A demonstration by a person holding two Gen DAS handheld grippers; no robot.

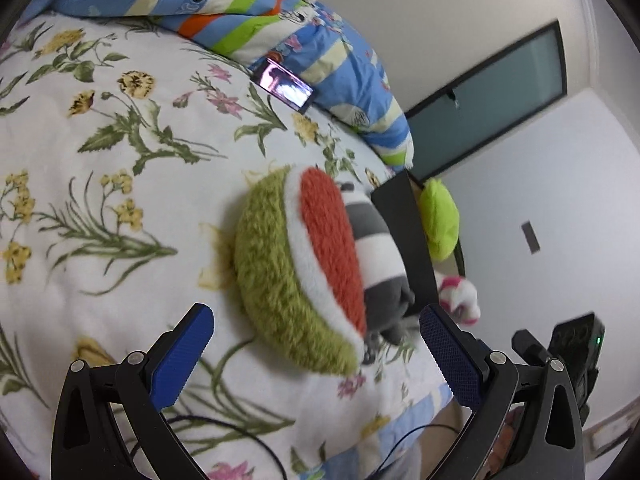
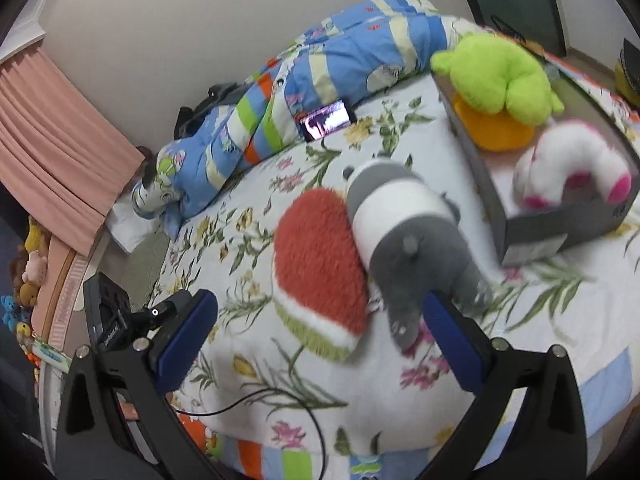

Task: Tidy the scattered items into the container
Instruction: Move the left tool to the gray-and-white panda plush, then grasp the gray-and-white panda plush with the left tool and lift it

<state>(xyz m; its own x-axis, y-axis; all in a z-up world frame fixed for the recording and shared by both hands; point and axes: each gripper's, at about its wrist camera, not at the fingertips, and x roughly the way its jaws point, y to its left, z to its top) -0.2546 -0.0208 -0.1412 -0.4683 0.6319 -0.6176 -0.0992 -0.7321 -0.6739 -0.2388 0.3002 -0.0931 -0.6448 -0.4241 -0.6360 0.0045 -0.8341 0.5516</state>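
A watermelon-slice plush (image 1: 304,272) (image 2: 320,264) lies on the floral bed cover. A grey and white striped plush (image 1: 378,256) (image 2: 408,224) leans against it, next to a dark box (image 1: 404,232) (image 2: 532,236). The box holds a lime green plush (image 2: 500,76) (image 1: 440,220), an orange plush (image 2: 496,128) and a white and pink plush (image 2: 572,164) (image 1: 460,292). My left gripper (image 1: 316,356) is open, just short of the watermelon plush. My right gripper (image 2: 320,340) is open, with the grey plush's legs by its right finger (image 2: 456,344).
A blue striped quilt (image 2: 320,68) (image 1: 240,4) is bunched at the back of the bed, with a lit phone (image 2: 326,120) (image 1: 286,86) against it. A black cable (image 2: 280,400) runs over the bed's front edge. Pink curtains (image 2: 48,128) and small toys are at left.
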